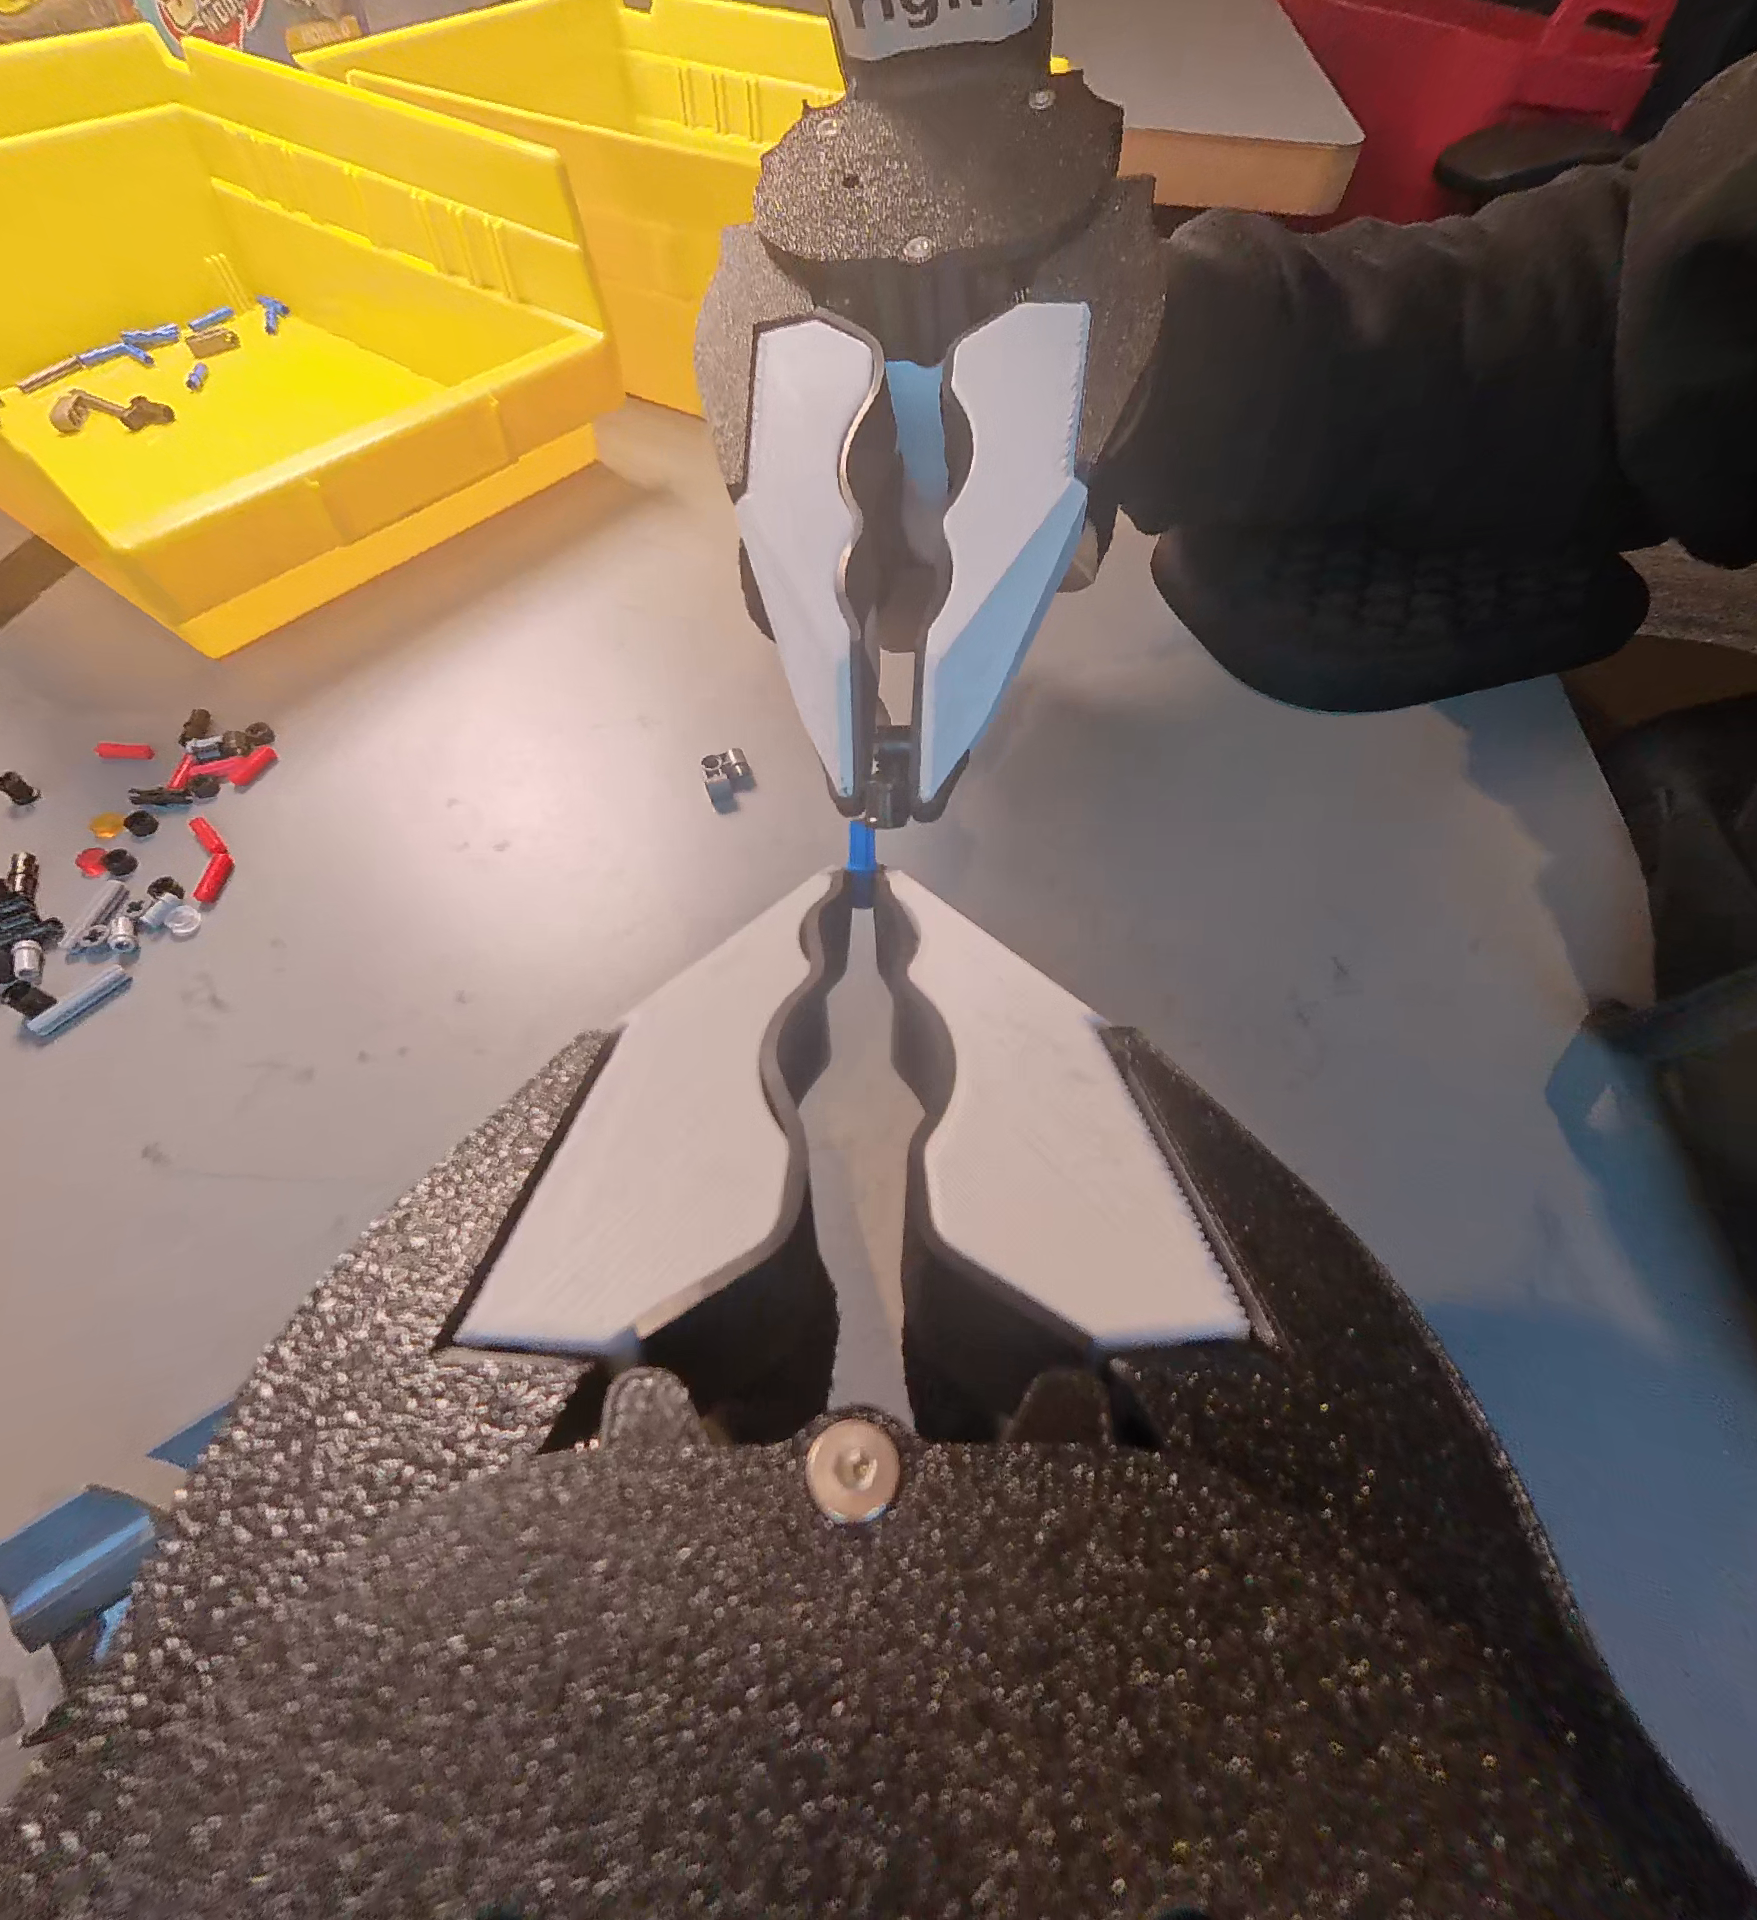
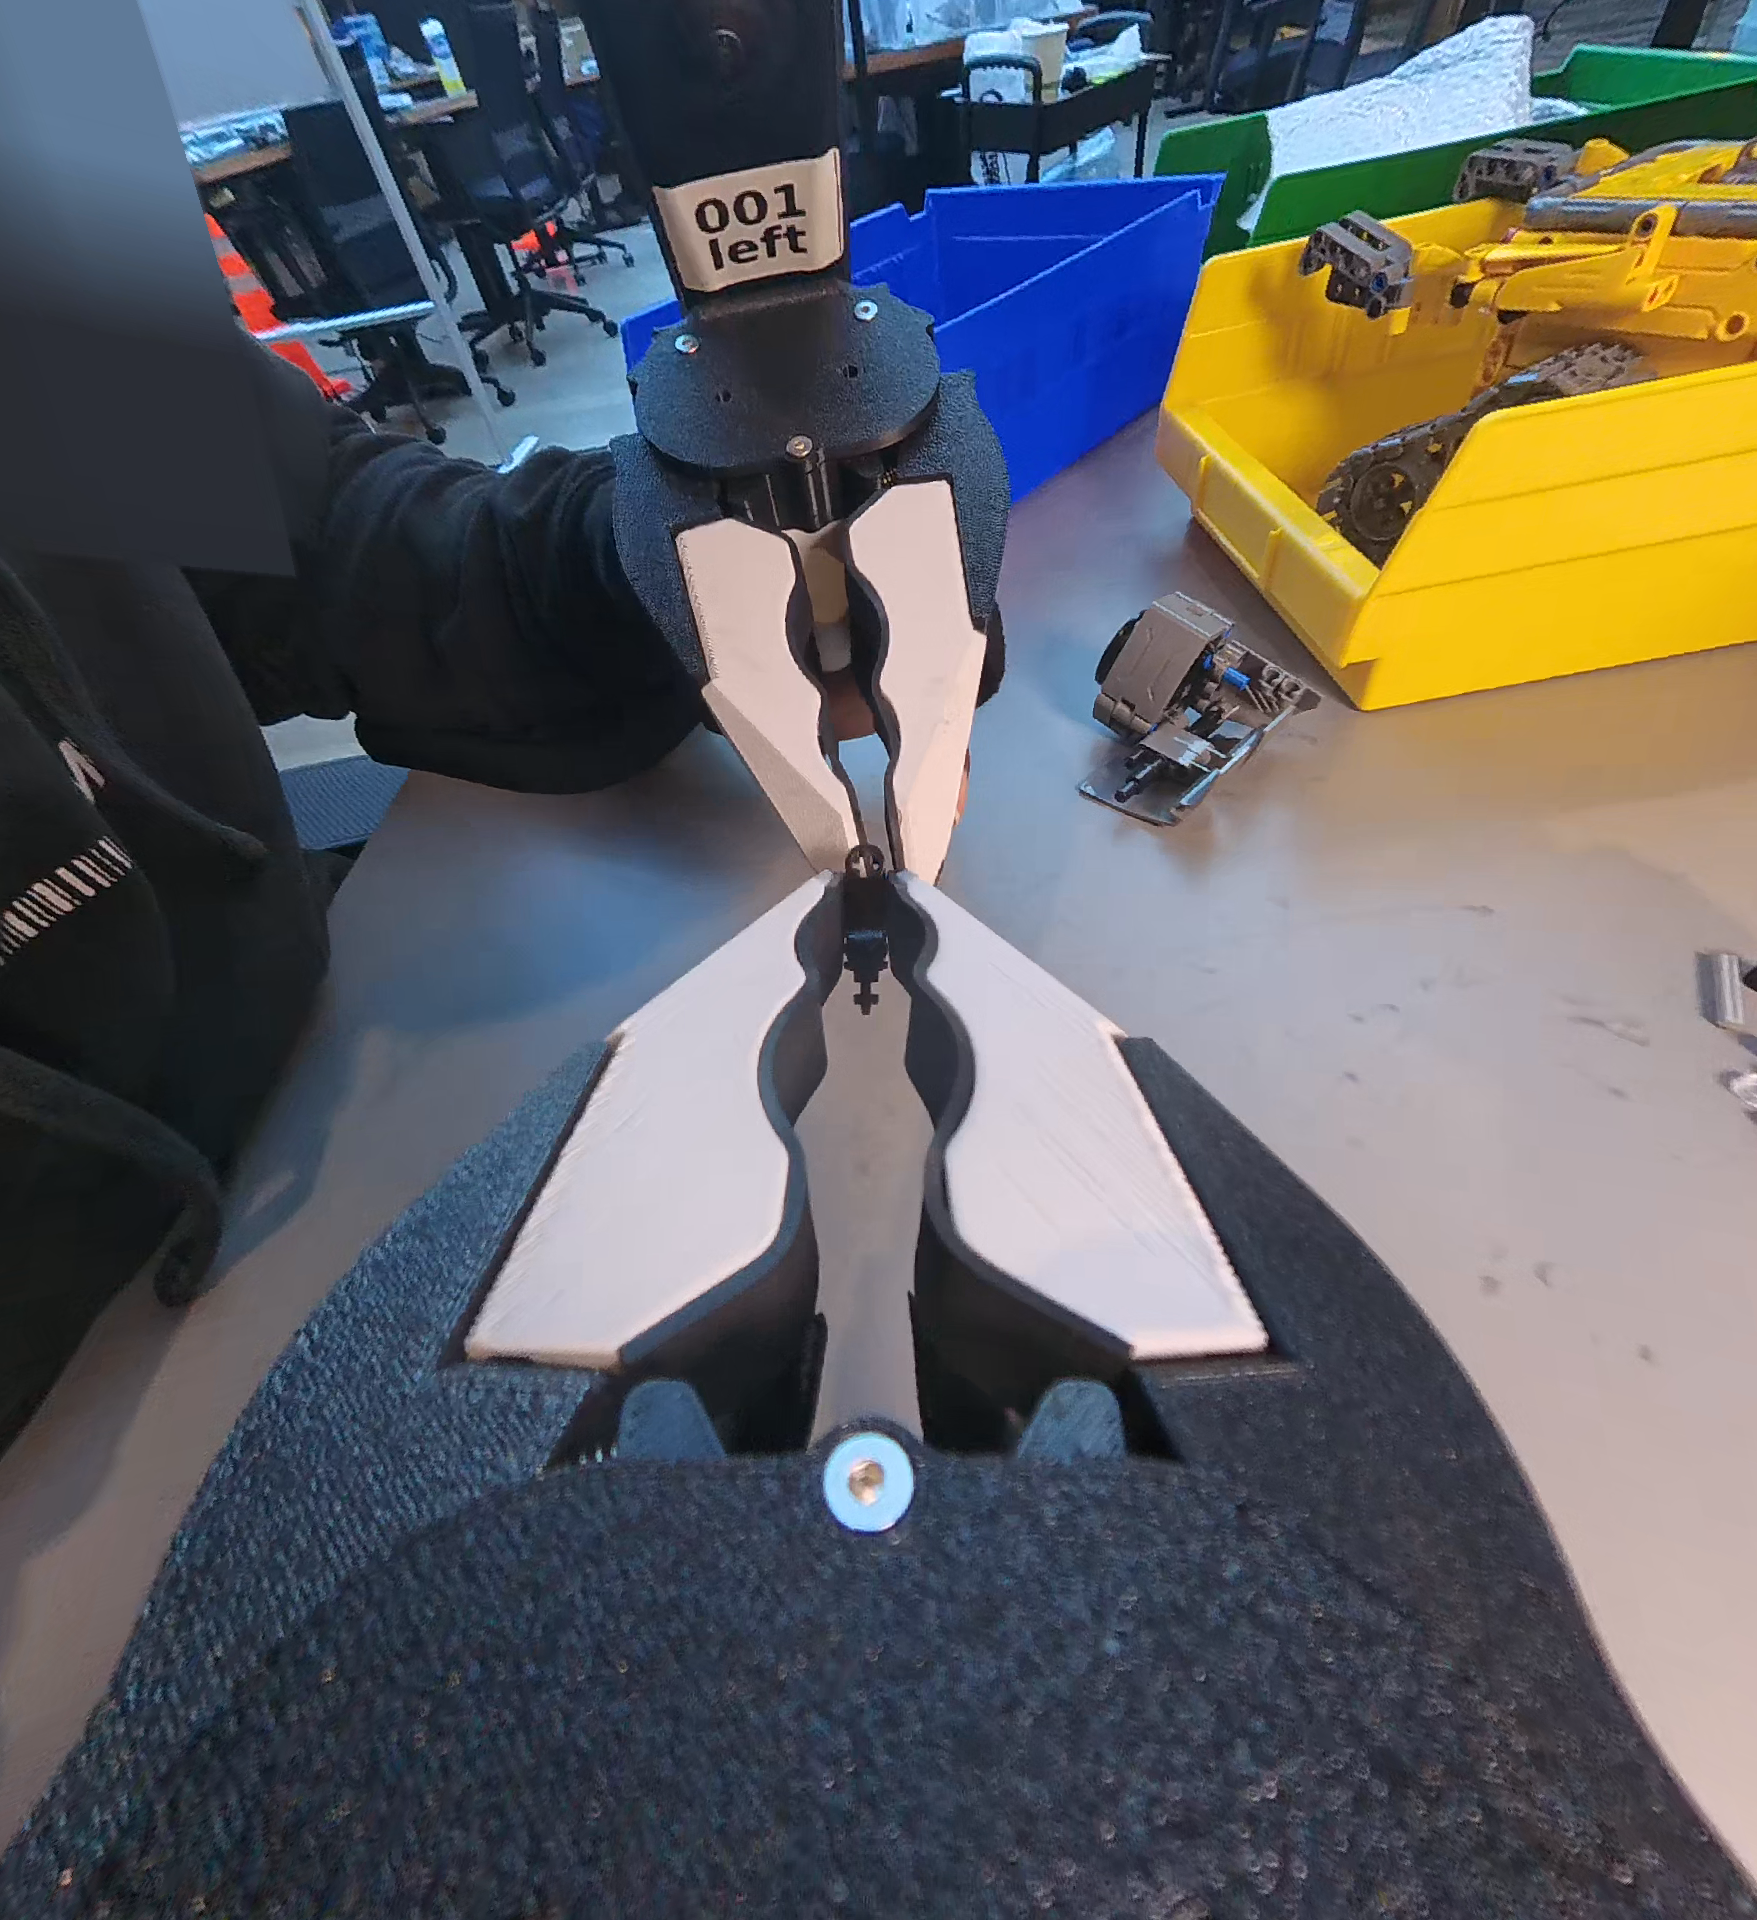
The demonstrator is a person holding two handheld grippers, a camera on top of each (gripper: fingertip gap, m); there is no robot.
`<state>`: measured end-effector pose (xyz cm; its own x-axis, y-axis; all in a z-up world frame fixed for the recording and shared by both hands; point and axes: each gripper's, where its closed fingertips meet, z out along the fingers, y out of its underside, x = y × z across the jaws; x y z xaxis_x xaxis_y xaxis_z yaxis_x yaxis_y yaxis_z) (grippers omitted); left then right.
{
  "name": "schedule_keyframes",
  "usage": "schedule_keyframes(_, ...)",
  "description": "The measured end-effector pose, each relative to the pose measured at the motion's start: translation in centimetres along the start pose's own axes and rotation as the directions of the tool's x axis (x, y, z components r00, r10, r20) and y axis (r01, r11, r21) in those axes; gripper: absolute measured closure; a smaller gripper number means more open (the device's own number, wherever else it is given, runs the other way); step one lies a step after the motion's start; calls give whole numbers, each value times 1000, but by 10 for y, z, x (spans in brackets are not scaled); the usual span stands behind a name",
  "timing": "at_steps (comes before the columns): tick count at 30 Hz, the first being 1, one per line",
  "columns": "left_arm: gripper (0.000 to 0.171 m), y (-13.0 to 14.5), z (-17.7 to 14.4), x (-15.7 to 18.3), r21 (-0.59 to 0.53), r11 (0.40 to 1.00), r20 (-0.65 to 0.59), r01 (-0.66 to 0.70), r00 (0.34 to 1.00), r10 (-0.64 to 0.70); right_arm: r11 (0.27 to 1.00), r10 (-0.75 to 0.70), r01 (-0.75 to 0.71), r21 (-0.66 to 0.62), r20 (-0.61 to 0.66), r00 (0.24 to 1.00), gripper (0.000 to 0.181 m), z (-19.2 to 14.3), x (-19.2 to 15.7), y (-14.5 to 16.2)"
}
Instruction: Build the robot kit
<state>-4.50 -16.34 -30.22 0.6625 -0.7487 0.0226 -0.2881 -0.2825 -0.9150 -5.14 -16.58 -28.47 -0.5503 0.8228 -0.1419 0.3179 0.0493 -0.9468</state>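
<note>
In the left wrist view my left gripper (image 1: 861, 881) is shut on a thin blue pin (image 1: 861, 854) that sticks out past its tips. My right gripper (image 1: 886, 805) comes in from the top, tip to tip with it, and is shut on a small black connector (image 1: 889, 774). The pin's far end meets the connector. In the right wrist view my right gripper (image 2: 866, 883) holds the black connector (image 2: 866, 948) between its fingers, and the left gripper (image 2: 872, 854) faces it, tips almost touching. The blue pin is hidden there. Both are held above a grey table (image 1: 438, 1091).
A yellow bin (image 1: 354, 499) with several small parts stands at the far left. Loose red, black and grey parts (image 1: 105, 883) and a small grey piece (image 1: 726, 774) lie on the table. A yellow bin (image 2: 1539, 582) holds a yellow model vehicle. A grey part-built assembly (image 2: 1186, 707) and a blue bin (image 2: 1061, 301) are near it. My two grippers' fingertips are within a few centimetres of each other. From either gripper's tips it is about 12 cm to the small grey piece (image 1: 726, 774).
</note>
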Motion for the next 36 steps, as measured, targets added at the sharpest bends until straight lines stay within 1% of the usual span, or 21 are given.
schedule_keyframes(3, 168, -4, -2, 0, 12, 1000, 4, -2, 1000, 2, 999, 15, -15, 33, 7, 1000, 174, -1, 0, -4)
schedule_keyframes(8, 168, -11, -7, 1, 34, 999, 4, 2, 1000, -2, 993, 78, -81, 92, 38, 996, 173, -4, 1, -10)
schedule_keyframes(12, 168, -8, -7, 1, 17, 1000, 0, 17, 1000, -17, 992, 90, -93, 89, 39, 995, 173, -1, 2, -9)
schedule_keyframes(17, 169, 0, -3, -1, -18, 999, -4, 41, 999, -41, 1000, 20, -21, -7, -16, 1000, 174, 2, 5, 1)
schedule_keyframes(19, 169, 0, -2, 2, -22, 999, -17, 46, 999, -47, 996, -17, 15, -84, -21, 1000, 174, 6, 2, 13)
schedule_keyframes(21, 169, 10, -1, 2, -97, 995, 1, 9, 1000, -9, 990, -57, 52, -129, -37, 998, 174, 10, 3, 21)
schedule_keyframes(23, 169, 10, -1, 4, -122, 993, 8, -2, 1000, 3, 992, -36, 34, -120, -19, 999, 174, 11, 1, 21)
schedule_keyframes(26, 168, 17, -3, 4, -179, 984, 17, -23, 1000, 27, 983, -73, 68, -173, -21, 997, 174, 16, 1, 28)
schedule_keyframes(28, 168, 21, -3, 5, -203, 979, 15, -26, 999, 30, 984, -58, 57, -170, -1, 998, 174, 19, -1, 31)
schedule_keyframes(32, 169, 30, -5, 4, -259, 966, 17, -24, 999, 30, 993, -9, 12, -117, 26, 1000, 174, 18, -2, 28)
schedule_keyframes(36, 168, 37, -2, 9, -303, 952, -1, -38, 999, 40, 986, -33, 38, -162, 36, 999, 174, 22, -4, 34)
